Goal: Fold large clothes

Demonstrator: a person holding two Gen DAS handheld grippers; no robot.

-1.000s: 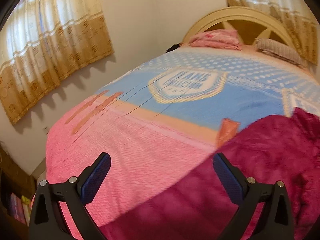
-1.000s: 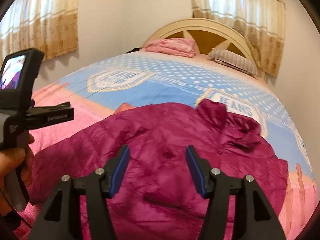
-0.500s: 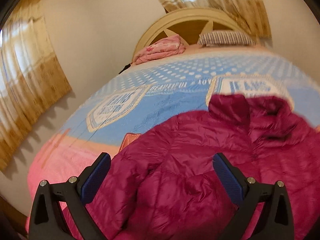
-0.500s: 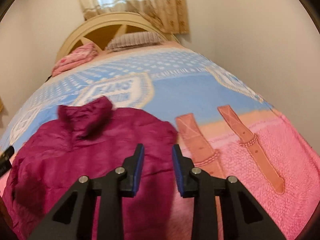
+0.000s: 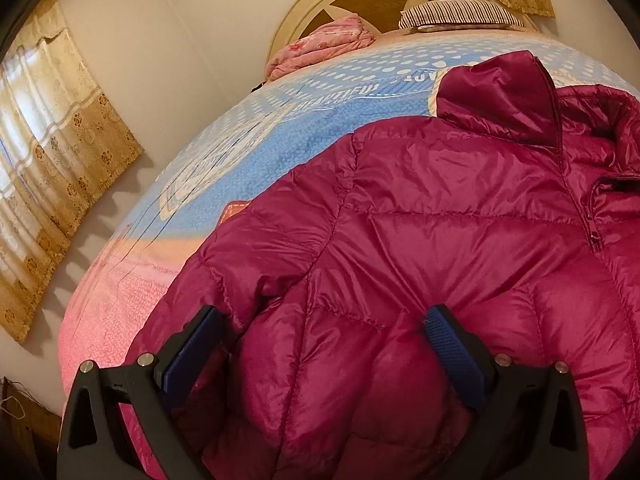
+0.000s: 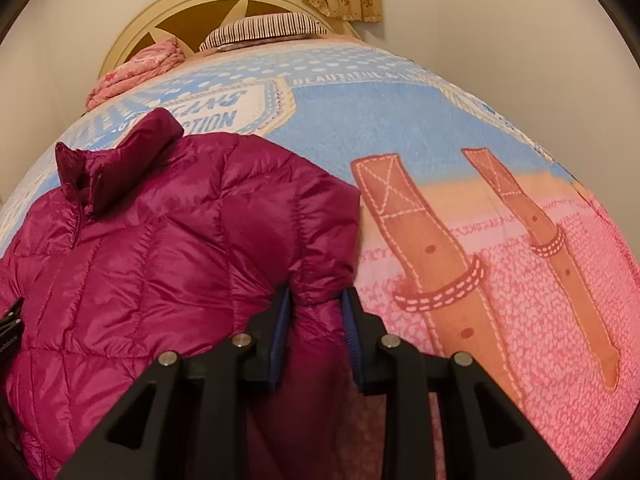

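The right gripper [image 6: 314, 312] has its narrow jaws closed on a fold of the jacket [image 6: 160, 248], at the sleeve edge; both blue pads press the fabric. The left gripper [image 5: 324, 336] stands wide open, its pads [image 5: 456, 344] set down on the puffy quilting on either side of a bulge, not squeezing it. The jacket, magenta and quilted, lies spread front-up on the bed [image 6: 500, 280], collar toward the headboard [image 6: 192, 12], zip partly done. Beyond the collar, against the headboard, sit a striped pillow [image 6: 264, 28] and a folded pink quilt [image 6: 136, 68]. Curtains [image 5: 48, 152] hang left of the bed.
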